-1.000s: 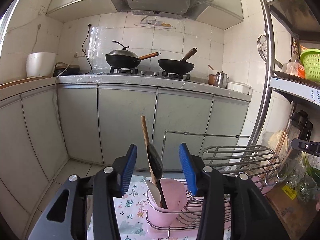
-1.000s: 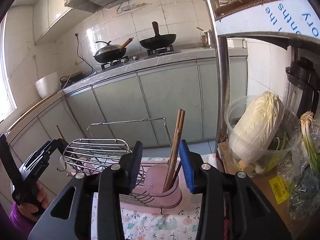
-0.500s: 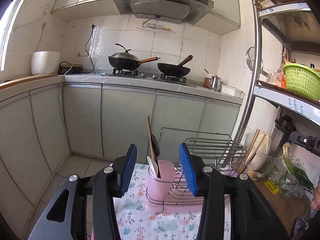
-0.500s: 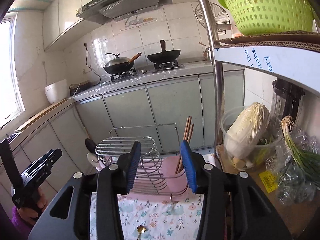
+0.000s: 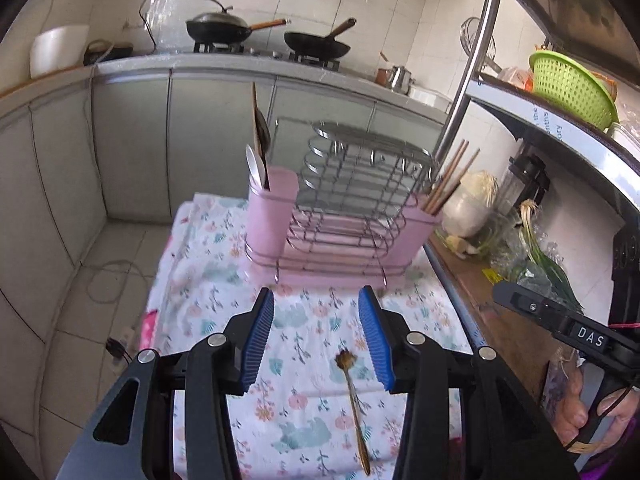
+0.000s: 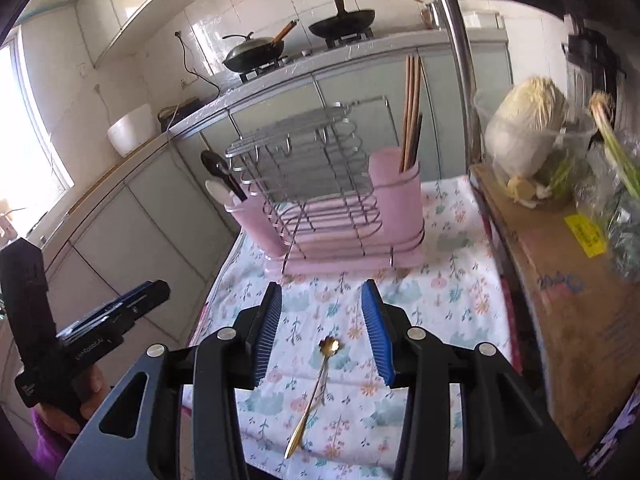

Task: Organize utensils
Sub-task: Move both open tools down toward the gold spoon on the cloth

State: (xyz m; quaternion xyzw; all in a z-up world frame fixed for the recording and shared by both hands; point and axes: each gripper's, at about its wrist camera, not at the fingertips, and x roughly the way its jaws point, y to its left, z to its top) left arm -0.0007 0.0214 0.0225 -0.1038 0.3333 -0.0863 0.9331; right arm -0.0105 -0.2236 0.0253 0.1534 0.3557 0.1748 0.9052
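Observation:
A small gold spoon [image 5: 352, 392] [image 6: 316, 388] lies on the floral cloth [image 5: 208, 280] [image 6: 452, 280], bowl toward the rack. A wire dish rack [image 5: 352, 200] [image 6: 320, 184] on a pink tray stands beyond it. Its left pink cup [image 5: 272, 216] [image 6: 256, 224] holds a white spoon, a black ladle and a wooden handle. Its right pink cup [image 5: 420, 236] [image 6: 396, 200] holds chopsticks [image 5: 448, 184] [image 6: 412, 112]. My left gripper [image 5: 316, 336] is open and empty above the cloth. My right gripper [image 6: 322, 332] is open too, over the spoon's bowl without touching it.
A shelf unit with a steel post [image 5: 468, 68] [image 6: 456, 64] stands right of the cloth, with cabbage [image 6: 524, 128], greens and a green basket [image 5: 568, 88] on it. Grey cabinets, a worktop and two woks [image 5: 224, 28] lie behind. Tiled floor with a cable is left.
Both grippers pulled back from the rack and tilted downward. The rack now sits farther off, and the gold spoon on the cloth has come into view between the fingers.

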